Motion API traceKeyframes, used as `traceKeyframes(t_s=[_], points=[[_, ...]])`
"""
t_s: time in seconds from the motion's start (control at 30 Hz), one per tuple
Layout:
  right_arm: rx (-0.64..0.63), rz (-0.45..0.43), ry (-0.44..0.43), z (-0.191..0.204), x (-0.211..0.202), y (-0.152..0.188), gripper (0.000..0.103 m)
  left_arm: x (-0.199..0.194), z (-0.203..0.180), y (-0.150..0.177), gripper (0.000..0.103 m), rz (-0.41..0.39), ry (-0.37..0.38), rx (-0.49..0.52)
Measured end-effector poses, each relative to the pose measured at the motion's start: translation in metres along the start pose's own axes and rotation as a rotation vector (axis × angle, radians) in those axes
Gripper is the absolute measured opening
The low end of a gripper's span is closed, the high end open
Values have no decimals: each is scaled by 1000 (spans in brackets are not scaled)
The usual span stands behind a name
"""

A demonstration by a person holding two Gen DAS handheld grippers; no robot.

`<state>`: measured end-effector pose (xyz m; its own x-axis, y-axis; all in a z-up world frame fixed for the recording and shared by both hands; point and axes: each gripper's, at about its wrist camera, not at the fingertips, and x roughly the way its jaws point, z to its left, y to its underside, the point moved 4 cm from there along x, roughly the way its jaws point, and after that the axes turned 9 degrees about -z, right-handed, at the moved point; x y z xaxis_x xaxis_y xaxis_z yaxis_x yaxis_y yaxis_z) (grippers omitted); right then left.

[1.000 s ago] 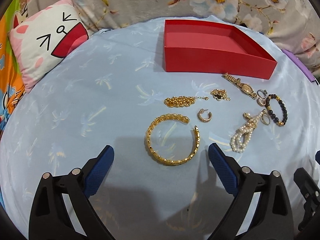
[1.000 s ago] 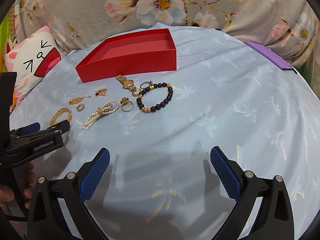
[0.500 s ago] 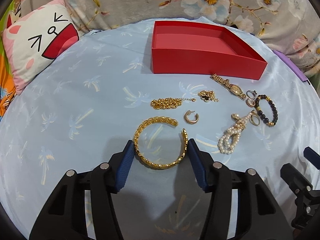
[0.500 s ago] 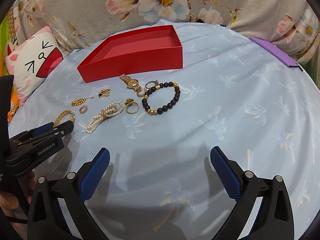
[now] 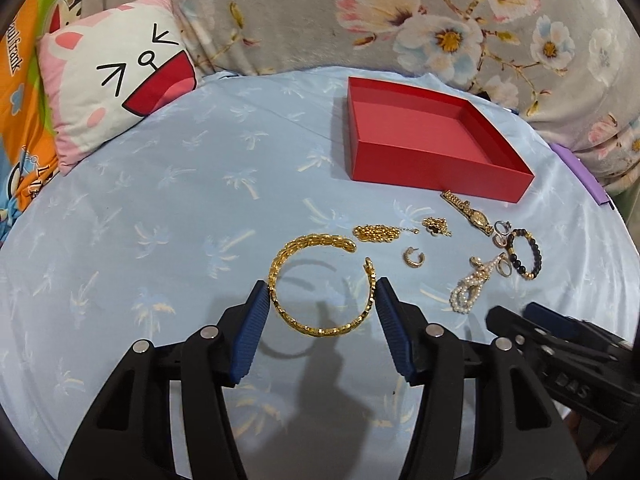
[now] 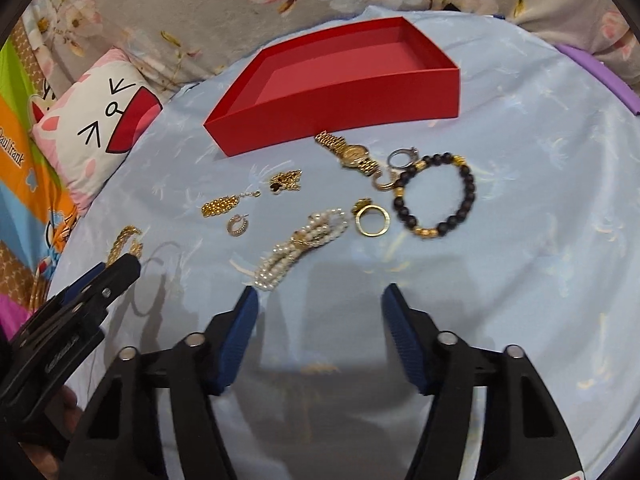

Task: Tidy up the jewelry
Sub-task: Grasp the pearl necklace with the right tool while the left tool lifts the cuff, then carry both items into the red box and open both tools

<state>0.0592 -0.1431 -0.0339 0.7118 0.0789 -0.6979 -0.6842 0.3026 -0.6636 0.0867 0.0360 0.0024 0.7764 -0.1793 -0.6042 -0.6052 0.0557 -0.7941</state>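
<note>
The left gripper (image 5: 322, 300) pinches the gold cuff bracelet (image 5: 320, 286) between its two blue pads, one pad pressed on each side of the open ring, and the bracelet hangs clear of the pale blue cloth (image 5: 160, 208), its shadow falling on the fabric just below it. The right gripper (image 6: 316, 312) hovers low over the cloth with its jaws closing and nothing between them; the pearl bracelet (image 6: 300, 246) lies just ahead of its left pad. The red box (image 5: 432, 136) sits open at the far side of the cloth, its floor bare. In front of the box lie the remaining pieces: a gold watch (image 6: 350, 154), a small silver ring (image 6: 400, 156) beside it, a black bead bracelet (image 6: 436, 196) with gold spacers, a gold ring (image 6: 372, 220) next to the pearls, a gold chain (image 5: 376, 233), a small gold pendant (image 5: 435, 226) and a hoop earring (image 5: 414, 258). A cushion with a cartoon face (image 5: 120, 72) leans at the far left edge, against floral fabric (image 5: 400, 8) behind the cloth
</note>
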Motion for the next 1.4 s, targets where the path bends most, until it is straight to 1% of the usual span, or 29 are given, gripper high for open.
traceKeyframes(t_s=[0.03, 0.17, 0.23, 0.33, 0.37, 0.47, 0.57, 0.6, 0.7, 0.83, 0.93, 1.07, 1.13, 1.23, 1.33, 1.4], points=[[-2, -8, 11, 3, 2, -1, 59, -1, 3, 0, 53, 1, 2, -6], [7, -9, 21, 11, 12, -8, 51, -3, 11, 0, 53, 1, 5, -22], [12, -14, 27, 14, 17, -11, 48, -3, 14, 0, 53, 0, 4, -29], [-6, -31, 56, 19, 23, -14, 43, -3, 17, 0, 53, -1, 5, -31], [-16, -32, 65, 21, 25, -15, 37, -3, 18, 0, 53, 0, 5, -31], [-50, -51, 99, 24, 28, -15, 26, -3, 19, 1, 53, 0, 7, -29], [-53, -52, 78, 23, 27, -14, 16, -3, 19, 3, 53, 3, 10, -29], [-54, -49, 78, 23, 27, -13, 14, -4, 19, 3, 53, 4, 14, -29], [-52, -51, 63, 20, 22, -11, 14, -5, 15, 5, 53, 5, 23, -23], [-51, -67, 37, 13, 5, -10, 13, -11, 7, 5, 53, 5, 45, -12], [-58, -79, 8, 9, -17, -12, 13, -18, -1, 1, 53, -2, 69, 1], [-100, -106, -11, 4, -48, -22, 13, -26, -12, -12, 53, -18, 105, 23], [-121, -134, -15, 1, -63, -35, 13, -29, -19, -24, 53, -37, 121, 45], [-155, -182, -16, -4, -78, -64, 13, -32, -31, -50, 53, -74, 143, 75], [-164, -226, -35, -8, -80, -102, 13, -27, -45, -83, 53, -113, 170, 102], [-189, -247, -36, -10, -71, -128, 13, -18, -56, -106, 53, -147, 168, 122]])
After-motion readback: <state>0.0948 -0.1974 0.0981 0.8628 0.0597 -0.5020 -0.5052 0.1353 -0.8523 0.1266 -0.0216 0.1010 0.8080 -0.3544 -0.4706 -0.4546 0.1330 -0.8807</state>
